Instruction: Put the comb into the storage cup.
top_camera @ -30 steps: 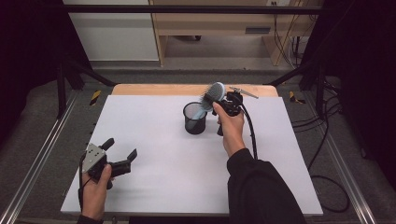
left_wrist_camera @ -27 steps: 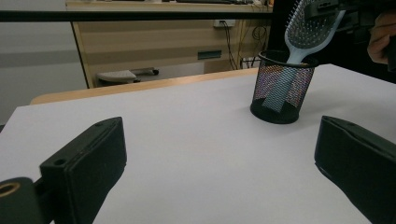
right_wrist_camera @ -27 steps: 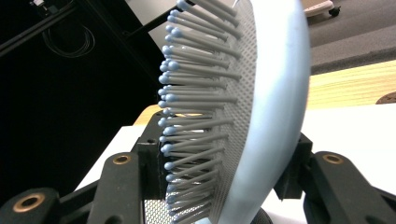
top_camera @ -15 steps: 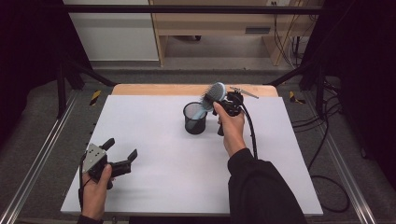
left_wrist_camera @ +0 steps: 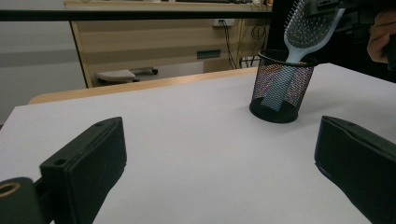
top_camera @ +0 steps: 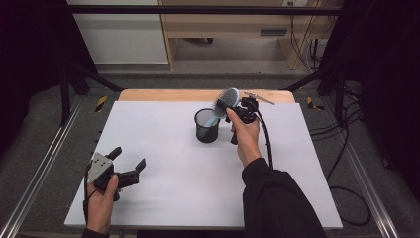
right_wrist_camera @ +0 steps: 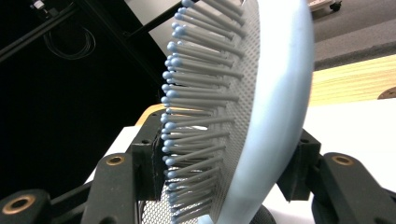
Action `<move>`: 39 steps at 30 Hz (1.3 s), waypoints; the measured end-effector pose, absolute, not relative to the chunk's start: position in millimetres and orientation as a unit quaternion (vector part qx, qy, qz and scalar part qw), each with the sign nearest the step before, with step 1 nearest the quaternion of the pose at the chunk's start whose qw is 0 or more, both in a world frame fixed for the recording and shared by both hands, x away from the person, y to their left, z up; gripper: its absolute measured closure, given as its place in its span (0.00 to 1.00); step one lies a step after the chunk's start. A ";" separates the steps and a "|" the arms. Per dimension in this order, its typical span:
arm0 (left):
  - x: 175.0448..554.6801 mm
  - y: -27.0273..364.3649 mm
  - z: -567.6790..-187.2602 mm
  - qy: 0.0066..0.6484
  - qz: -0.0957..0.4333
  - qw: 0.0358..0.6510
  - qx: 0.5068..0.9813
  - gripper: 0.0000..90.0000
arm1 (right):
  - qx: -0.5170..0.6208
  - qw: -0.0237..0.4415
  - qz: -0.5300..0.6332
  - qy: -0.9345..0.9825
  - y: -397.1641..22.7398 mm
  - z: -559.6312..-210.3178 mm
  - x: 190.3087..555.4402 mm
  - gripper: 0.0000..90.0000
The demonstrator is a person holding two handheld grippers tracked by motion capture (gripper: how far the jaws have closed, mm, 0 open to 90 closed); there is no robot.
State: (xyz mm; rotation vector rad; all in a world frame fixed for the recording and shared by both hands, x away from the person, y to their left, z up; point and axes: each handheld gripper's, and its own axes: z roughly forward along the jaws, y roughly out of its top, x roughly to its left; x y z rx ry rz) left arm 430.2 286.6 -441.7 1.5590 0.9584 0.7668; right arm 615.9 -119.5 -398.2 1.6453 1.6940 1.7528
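Right gripper (top_camera: pixel 236 108) up by the far table edge, jaws either side of the hairbrush (top_camera: pixel 225 103) head. They've just been easing apart, brush between them; bristle-side pad looks touching, back-side pad seems just off. Can't tell if it's truly pinched. Brush handle angles down from the gripper into the black mesh cup (top_camera: pixel 206 126), just beside and below the jaws. Cup upright on the white table (top_camera: pixel 163 148). Left gripper (top_camera: pixel 130 167) near the person's edge, well apart from cup, jaws spread wide, nothing between.

pale blue hairbrush (top_camera: pixel 227 100), black mesh cup (top_camera: pixel 206 126) (fine grid), white table (top_camera: pixel 163 188)
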 end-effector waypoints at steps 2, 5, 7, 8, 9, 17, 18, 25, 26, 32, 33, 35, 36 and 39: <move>430.3 286.7 -441.8 0.405 0.324 0.547 0.658 0.03 | 0.557 0.100 0.593 0.573 -119.6 -398.0 615.8 0.49; 430.2 286.9 -441.7 0.405 0.324 0.547 0.657 0.03 | 0.556 0.099 0.592 0.575 -119.7 -398.1 615.9 0.49; 430.2 287.1 -441.7 0.406 0.324 0.547 0.657 0.03 | 0.555 0.098 0.592 0.577 -120.1 -398.1 616.0 0.48; 430.2 287.1 -441.7 0.406 0.324 0.547 0.657 0.03 | 0.555 0.097 0.592 0.577 -120.6 -398.0 615.9 0.48; 430.2 287.1 -441.7 0.406 0.324 0.547 0.657 0.03 | 0.554 0.097 0.592 0.577 -121.0 -398.0 616.0 0.48; 430.1 287.2 -441.7 0.406 0.324 0.547 0.656 0.03 | 0.552 0.085 0.591 0.582 -120.9 -398.8 616.7 0.43; 430.2 287.4 -441.7 0.407 0.324 0.547 0.656 0.03 | 0.552 0.086 0.589 0.583 -120.5 -399.1 616.7 0.42; 430.2 286.8 -441.8 0.406 0.324 0.546 0.657 0.03 | 0.554 0.082 0.588 0.583 -119.7 -399.0 616.9 0.38; 430.2 286.9 -441.8 0.406 0.324 0.546 0.657 0.03 | 0.554 0.081 0.588 0.584 -119.4 -399.1 617.0 0.38; 430.3 287.1 -441.8 0.407 0.324 0.546 0.656 0.03 | 0.555 0.075 0.588 0.584 -119.0 -399.3 617.1 0.36; 430.3 286.9 -441.8 0.407 0.324 0.546 0.657 0.03 | 0.555 0.075 0.588 0.584 -119.0 -399.3 617.1 0.36; 430.3 286.8 -441.9 0.406 0.324 0.546 0.657 0.03 | 0.555 0.073 0.587 0.585 -118.9 -399.5 617.1 0.35; 430.3 286.8 -441.9 0.406 0.324 0.546 0.657 0.03 | 0.554 0.073 0.587 0.585 -118.8 -399.6 617.2 0.35; 430.2 286.9 -441.8 0.406 0.324 0.546 0.657 0.03 | 0.555 0.072 0.586 0.587 -119.0 -399.6 617.2 0.34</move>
